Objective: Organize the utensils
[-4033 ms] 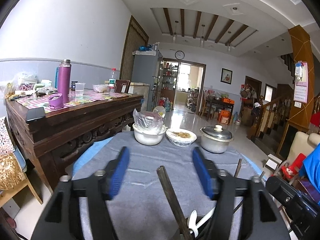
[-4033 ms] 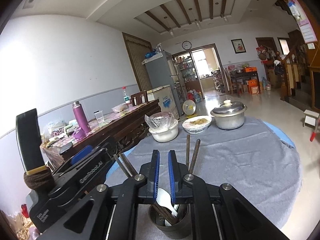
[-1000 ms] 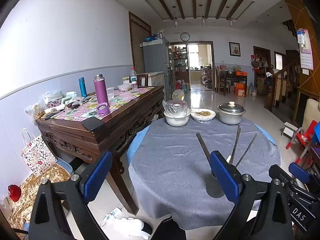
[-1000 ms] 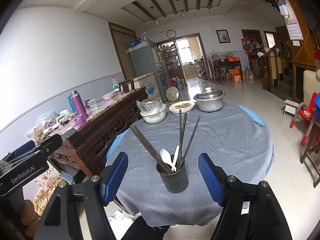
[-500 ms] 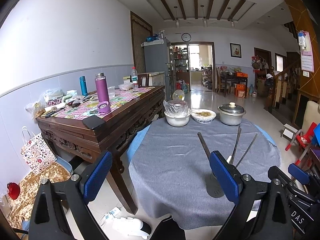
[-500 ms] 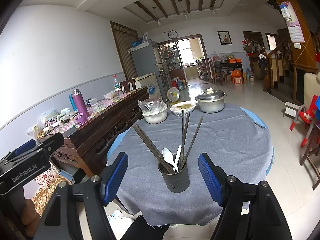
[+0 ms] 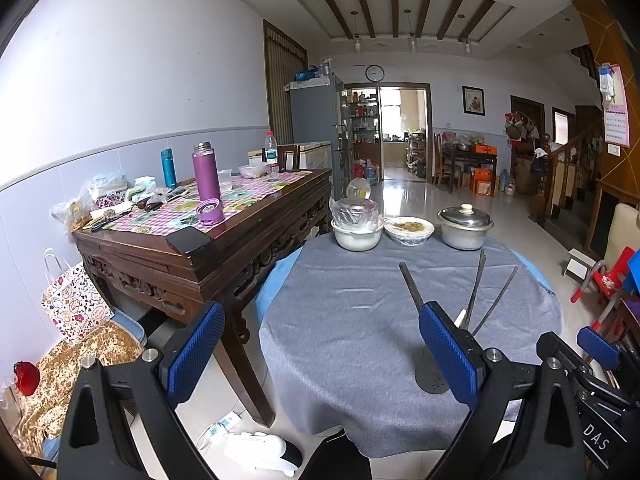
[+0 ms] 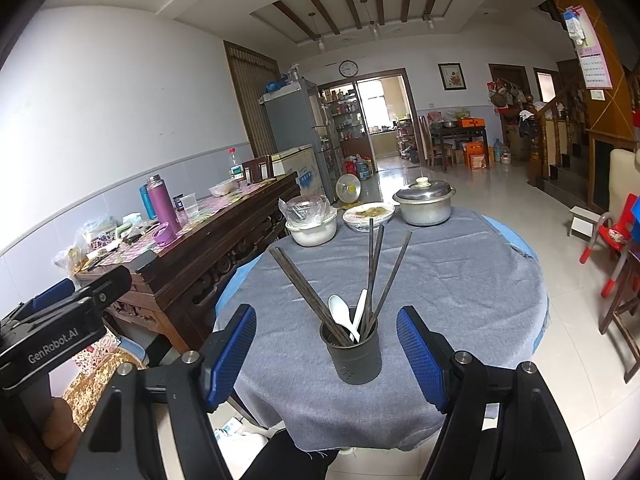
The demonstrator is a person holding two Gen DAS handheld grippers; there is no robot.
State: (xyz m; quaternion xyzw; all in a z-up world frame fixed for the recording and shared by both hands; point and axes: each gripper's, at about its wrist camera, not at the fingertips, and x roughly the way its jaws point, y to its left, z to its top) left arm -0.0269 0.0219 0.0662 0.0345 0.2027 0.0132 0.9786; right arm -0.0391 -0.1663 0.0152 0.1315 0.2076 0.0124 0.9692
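Since four seconds ago, the right gripper (image 8: 326,350) and left gripper (image 7: 324,354) have been drawn back off the bench (image 8: 460,280), fingers wide and empty. The chopsticks (image 8: 374,272) and spoon (image 8: 340,314) are left standing in the utensil holder (image 8: 354,354) near the bench's near edge; the sorting is judged complete.

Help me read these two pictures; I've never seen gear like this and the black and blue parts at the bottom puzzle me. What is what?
No robot here: a person holds a hand-operated claw in each hand, and a wide-angle camera on each one looks forward along its two blue-padded fingers. One picture is from the left claw, the other from the right claw. Both stand open and hold nothing. Ahead is a round table under a grey cloth. Near its front edge stands a dark utensil holder with chopsticks and a white spoon in it. At the far edge sit a white bowl, a dish of food and a lidded metal pot.
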